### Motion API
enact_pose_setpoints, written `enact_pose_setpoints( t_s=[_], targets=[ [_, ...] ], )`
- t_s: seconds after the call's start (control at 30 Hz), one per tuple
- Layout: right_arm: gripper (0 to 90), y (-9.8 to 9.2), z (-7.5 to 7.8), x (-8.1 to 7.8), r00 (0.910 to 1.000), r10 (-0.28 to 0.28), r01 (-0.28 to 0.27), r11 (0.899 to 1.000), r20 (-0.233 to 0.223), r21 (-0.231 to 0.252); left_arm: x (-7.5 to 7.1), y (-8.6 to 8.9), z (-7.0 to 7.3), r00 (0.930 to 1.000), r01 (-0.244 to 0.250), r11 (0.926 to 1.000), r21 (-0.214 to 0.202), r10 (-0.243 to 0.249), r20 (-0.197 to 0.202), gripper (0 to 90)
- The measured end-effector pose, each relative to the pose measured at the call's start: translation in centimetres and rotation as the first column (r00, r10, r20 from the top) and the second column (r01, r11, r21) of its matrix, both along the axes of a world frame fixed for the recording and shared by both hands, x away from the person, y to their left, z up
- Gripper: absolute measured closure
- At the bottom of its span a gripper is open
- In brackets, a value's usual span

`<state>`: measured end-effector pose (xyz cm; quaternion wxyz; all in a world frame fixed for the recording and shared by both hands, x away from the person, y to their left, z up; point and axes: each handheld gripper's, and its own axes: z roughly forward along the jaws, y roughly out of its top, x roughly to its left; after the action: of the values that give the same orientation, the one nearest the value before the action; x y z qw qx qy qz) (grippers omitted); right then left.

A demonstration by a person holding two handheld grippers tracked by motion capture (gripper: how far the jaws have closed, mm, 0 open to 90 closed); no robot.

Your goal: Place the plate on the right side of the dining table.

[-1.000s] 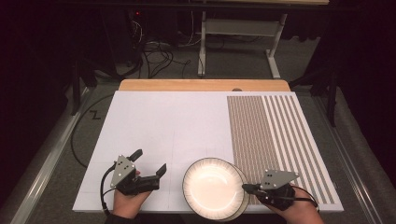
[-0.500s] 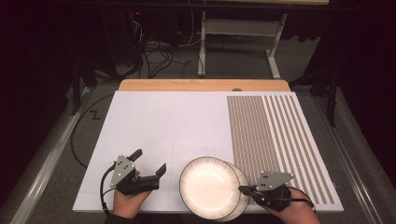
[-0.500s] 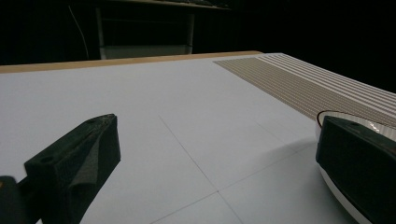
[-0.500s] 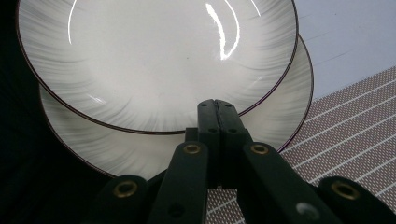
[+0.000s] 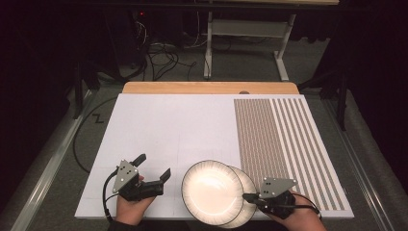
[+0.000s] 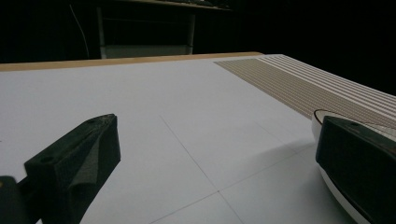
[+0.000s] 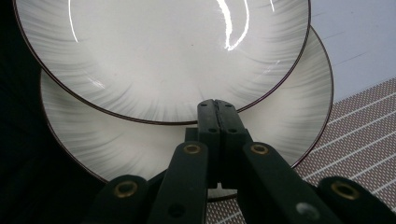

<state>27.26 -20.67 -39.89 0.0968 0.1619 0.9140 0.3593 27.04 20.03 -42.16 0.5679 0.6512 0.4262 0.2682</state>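
ok, bench [image 5: 159, 125] has a white sheet with faint grid lines, a brown striped mat [image 5: 284, 144] on its right side and a bare wood strip at the far edge. room is dark, cables on the floor behind. no readable writing. two stacked plates: upper plate [image 5: 211, 191] offset left over lower plate [image 5: 246, 192], near front edge. right tongs [image 5: 246, 196] clamped on the upper plate's rim. left tongs [image 5: 153, 167] wide open, empty.

Upper white plate [image 5: 211, 191] lies offset on lower plate [image 5: 246, 185].
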Motion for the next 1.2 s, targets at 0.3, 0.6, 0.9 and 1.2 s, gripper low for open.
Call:
enact_pose_setpoints(
  t_s=[0.3,0.6,0.9,1.2],
  targets=[
    [90.0,1.0,-0.3,0.0,0.9999,0.012,-0.012,1.0,-0.003,-0.011,0.1,0.0,0.1,0.9995,0.015,0.9997,-0.02,-0.016,-0.026,0.7],
    [90.0,1.7,-0.3,0.0,0.9999,0.013,-0.013,1.0,0.001,-0.012,0.1,0.2,0.2,0.9991,0.016,0.9987,-0.049,-0.018,-0.038,0.7],
    [90.0,1.7,-0.4,0.0,1.0,0.006,-0.006,1.0,0.007,-0.011,0.4,0.7,0.8,0.9958,0.033,0.9973,-0.065,-0.039,-0.083,0.8],
    [90.0,1.6,-0.3,-0.1,0.9999,0.007,-0.007,1.0,0.009,-0.012,1.7,1.2,1.9,0.9568,0.139,0.985,-0.102,-0.16,-0.242,0.8]
  ],
)
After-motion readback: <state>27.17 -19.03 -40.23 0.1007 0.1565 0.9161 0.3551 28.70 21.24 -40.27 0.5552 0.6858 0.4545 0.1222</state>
